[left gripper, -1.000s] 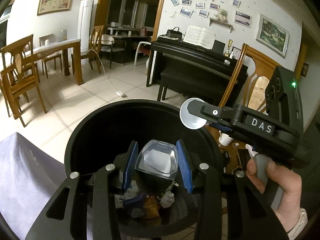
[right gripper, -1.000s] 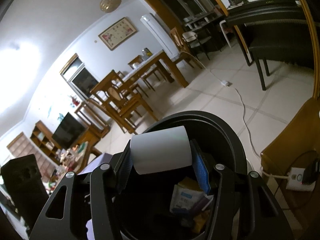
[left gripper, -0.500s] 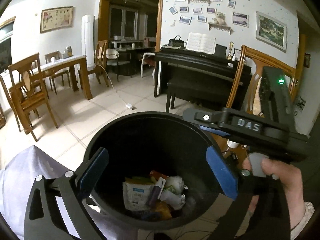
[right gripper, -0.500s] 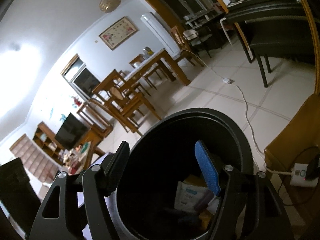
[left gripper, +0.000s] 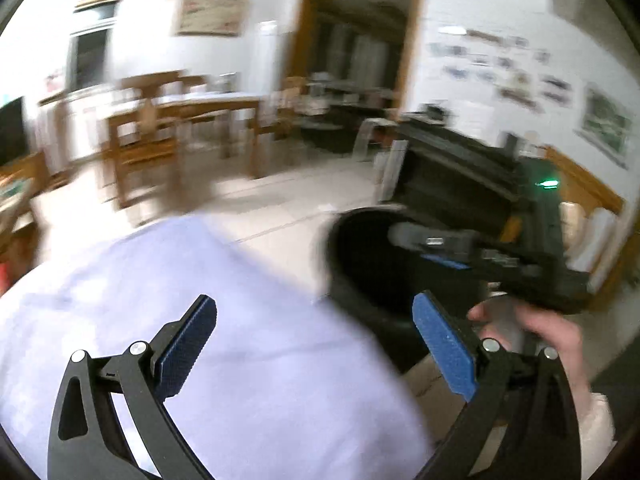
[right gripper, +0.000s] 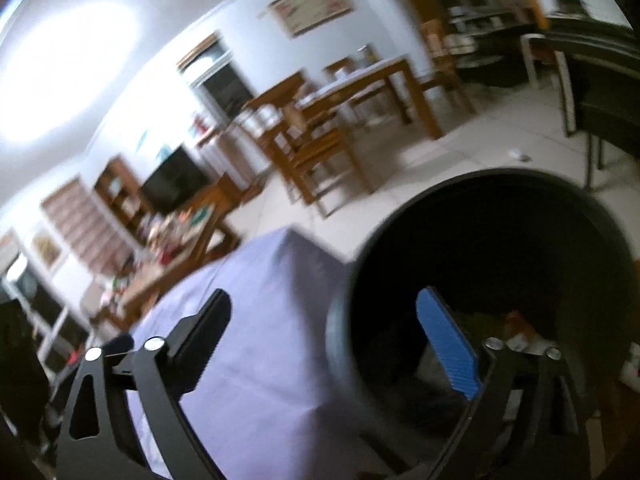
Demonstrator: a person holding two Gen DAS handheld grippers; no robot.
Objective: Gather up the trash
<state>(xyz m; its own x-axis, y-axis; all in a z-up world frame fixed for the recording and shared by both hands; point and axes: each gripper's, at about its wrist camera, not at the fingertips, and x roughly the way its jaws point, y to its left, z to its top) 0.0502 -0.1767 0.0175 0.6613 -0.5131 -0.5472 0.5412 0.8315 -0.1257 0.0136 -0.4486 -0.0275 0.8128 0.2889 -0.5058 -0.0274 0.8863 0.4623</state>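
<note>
Left gripper [left gripper: 316,344] wide, empty, over lilac tablecloth [left gripper: 160,280]; right gripper [right gripper: 332,340] opening, empty; round black plastic bin [right gripper: 492,184] right, within drop reach.

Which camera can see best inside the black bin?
The right wrist view: the bin fills its right side, with the whole rim and a few scraps of trash inside. The left wrist view shows only a blurred part of the bin, half hidden by the right claw, with nothing visible inside.

Motion blur smears the dining furniture [left gripper: 180,128], and the bin's [right gripper: 492,280] dark contents stay unreadable.
</note>
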